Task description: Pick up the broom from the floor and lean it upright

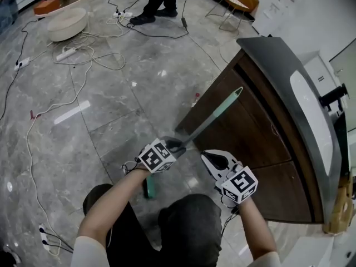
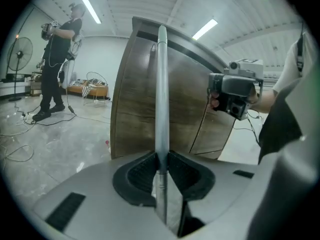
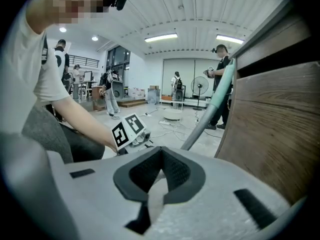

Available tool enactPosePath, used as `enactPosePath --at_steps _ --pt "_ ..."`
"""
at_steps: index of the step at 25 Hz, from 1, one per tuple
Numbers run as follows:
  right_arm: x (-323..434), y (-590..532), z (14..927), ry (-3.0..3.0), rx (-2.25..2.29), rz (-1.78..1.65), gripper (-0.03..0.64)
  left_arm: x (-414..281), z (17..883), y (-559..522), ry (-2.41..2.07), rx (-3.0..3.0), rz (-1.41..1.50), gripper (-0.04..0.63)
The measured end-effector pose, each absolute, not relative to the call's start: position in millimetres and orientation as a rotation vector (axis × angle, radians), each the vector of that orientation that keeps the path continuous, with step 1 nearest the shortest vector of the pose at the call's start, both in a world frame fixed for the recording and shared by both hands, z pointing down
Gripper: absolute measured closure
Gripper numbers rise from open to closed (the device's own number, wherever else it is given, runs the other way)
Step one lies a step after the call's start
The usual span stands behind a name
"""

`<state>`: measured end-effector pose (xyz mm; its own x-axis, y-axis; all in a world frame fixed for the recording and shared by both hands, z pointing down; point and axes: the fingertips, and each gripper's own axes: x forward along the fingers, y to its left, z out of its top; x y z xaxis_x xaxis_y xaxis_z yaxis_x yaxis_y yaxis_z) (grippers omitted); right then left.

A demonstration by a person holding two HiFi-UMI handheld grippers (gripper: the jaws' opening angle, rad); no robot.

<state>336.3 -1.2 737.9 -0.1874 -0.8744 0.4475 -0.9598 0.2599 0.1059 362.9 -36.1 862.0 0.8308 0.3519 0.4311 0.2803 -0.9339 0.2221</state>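
The broom's grey handle (image 1: 206, 124) slants up to the right and ends in a pale green grip (image 1: 236, 93) against the dark wooden counter (image 1: 250, 132). Its green lower end (image 1: 149, 188) shows below my left hand. My left gripper (image 1: 177, 145) is shut on the handle. In the left gripper view the handle (image 2: 161, 84) rises straight out of the closed pads (image 2: 161, 166). My right gripper (image 1: 209, 158) hovers just right of the handle, shut, with nothing between its pads (image 3: 160, 156). Its view shows the handle (image 3: 200, 129) slanting past in front.
The curved wooden counter (image 2: 135, 99) with a grey top (image 1: 278, 65) stands close on the right. White and black cables (image 1: 72, 93) and power strips trail over the marble floor. A round white basin (image 1: 67, 22) and a standing person (image 1: 158, 1) are farther off.
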Motion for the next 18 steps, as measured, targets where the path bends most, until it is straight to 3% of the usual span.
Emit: enactPosePath --at_steps 10,18 --pt "368 19 741 -2.087 1.694 0.274 0.617 402 874 -26 0.467 2.886 0.706 0.522" --pt "369 21 750 -2.088 1.695 0.296 0.617 400 875 -32 0.453 2.925 0.706 0.445"
